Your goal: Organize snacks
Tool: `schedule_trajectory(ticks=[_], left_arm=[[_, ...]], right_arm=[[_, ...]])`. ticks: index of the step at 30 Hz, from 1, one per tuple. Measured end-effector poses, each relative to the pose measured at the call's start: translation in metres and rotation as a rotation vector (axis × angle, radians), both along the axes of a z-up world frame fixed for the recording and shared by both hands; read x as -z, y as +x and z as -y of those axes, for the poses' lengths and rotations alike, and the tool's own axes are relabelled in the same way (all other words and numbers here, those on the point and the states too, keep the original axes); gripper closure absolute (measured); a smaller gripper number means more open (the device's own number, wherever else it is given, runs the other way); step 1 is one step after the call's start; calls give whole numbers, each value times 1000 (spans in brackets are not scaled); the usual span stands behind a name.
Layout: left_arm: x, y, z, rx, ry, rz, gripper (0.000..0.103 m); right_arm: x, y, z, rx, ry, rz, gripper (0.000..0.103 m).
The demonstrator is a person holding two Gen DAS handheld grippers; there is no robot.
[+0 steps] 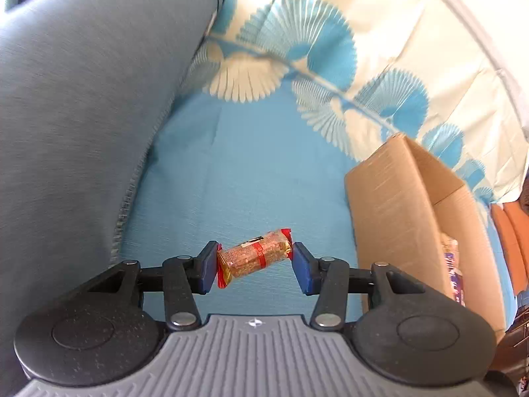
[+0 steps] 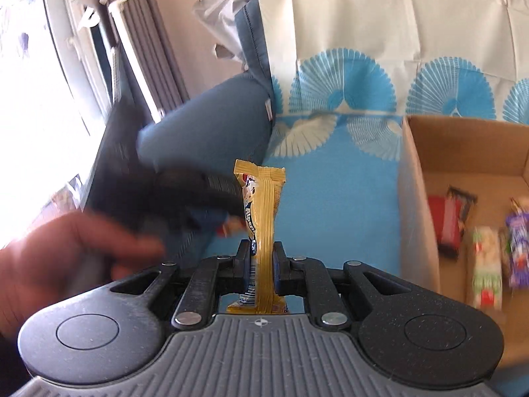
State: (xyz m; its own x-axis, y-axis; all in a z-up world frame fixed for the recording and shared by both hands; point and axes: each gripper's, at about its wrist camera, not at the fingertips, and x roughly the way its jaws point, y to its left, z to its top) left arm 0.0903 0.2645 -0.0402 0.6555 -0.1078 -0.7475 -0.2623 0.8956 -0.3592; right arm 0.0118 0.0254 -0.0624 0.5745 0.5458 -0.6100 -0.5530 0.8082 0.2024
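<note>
Blue sofa, curtained window (bright daylight).

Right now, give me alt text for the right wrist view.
The right gripper is shut on an upright yellow snack wrapper over a blue patterned cloth. To its right, an open brown cardboard box holds several blurred wrapped snacks.

Bright daylight throughout. Window at left of right wrist view is blown out white. Hand and box snacks are motion-blurred there. Left wrist view is sharper, softening toward fisheye-curved edges, corners vignetted.
</note>
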Motion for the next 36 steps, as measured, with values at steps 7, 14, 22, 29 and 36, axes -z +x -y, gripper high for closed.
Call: schedule_trajectory(ticks=[7, 14, 22, 29, 36], left_arm=[[-18, -42, 10, 7, 4, 89, 51], [-14, -68, 33, -37, 45, 59, 50], [26, -92, 43, -80, 91, 19, 50], [50, -95, 59, -44, 195, 23, 49], [65, -87, 62, -62, 248, -50, 44]], right_arm=[[29, -14, -24, -73, -113, -36, 90], [47, -1, -25, -3, -156, -78, 90], [70, 4, -16, 9, -199, -102, 89], [84, 7, -9, 1, -176, -111, 85], [85, 8, -4, -28, -148, -104, 64]])
